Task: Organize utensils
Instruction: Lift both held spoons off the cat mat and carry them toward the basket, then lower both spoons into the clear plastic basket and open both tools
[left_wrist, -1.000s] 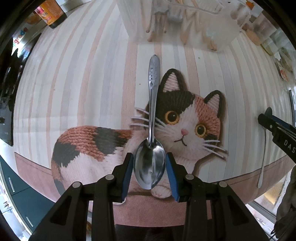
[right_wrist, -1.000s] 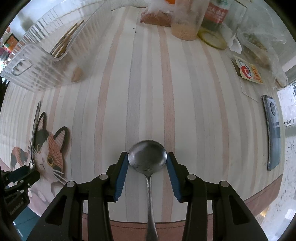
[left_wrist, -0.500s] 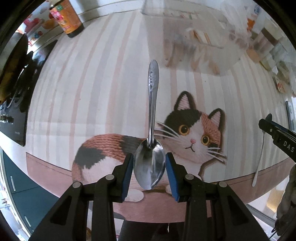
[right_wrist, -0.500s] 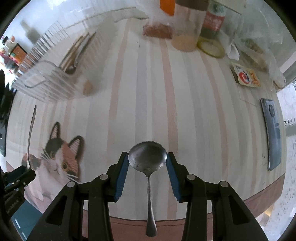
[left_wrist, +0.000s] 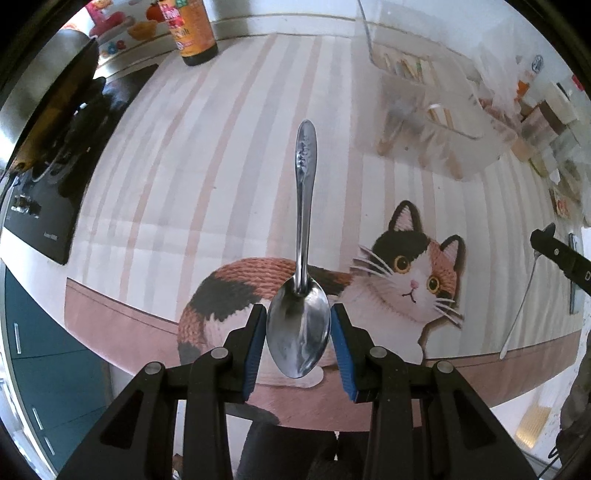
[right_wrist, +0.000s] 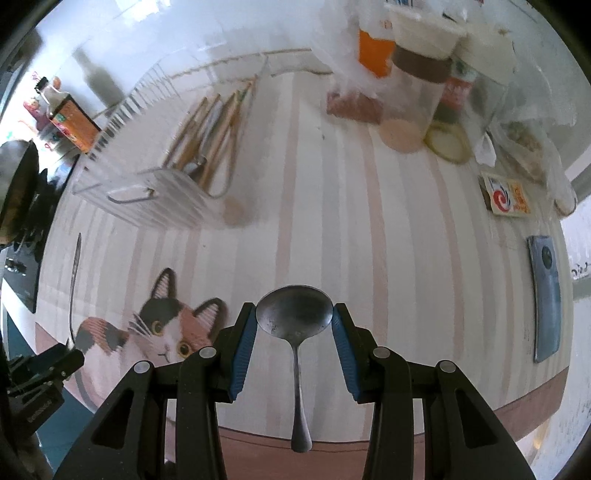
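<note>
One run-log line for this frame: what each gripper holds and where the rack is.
left gripper: shut on oval spoon, handle forward | right gripper: shut on round spoon, handle hanging | clear utensil rack: ahead, holds chopsticks

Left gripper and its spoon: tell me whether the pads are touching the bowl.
Touching. In the left wrist view both blue pads of the left gripper press the edges of the spoon bowl, with no gap showing, and it hangs above the tablecloth.
</note>
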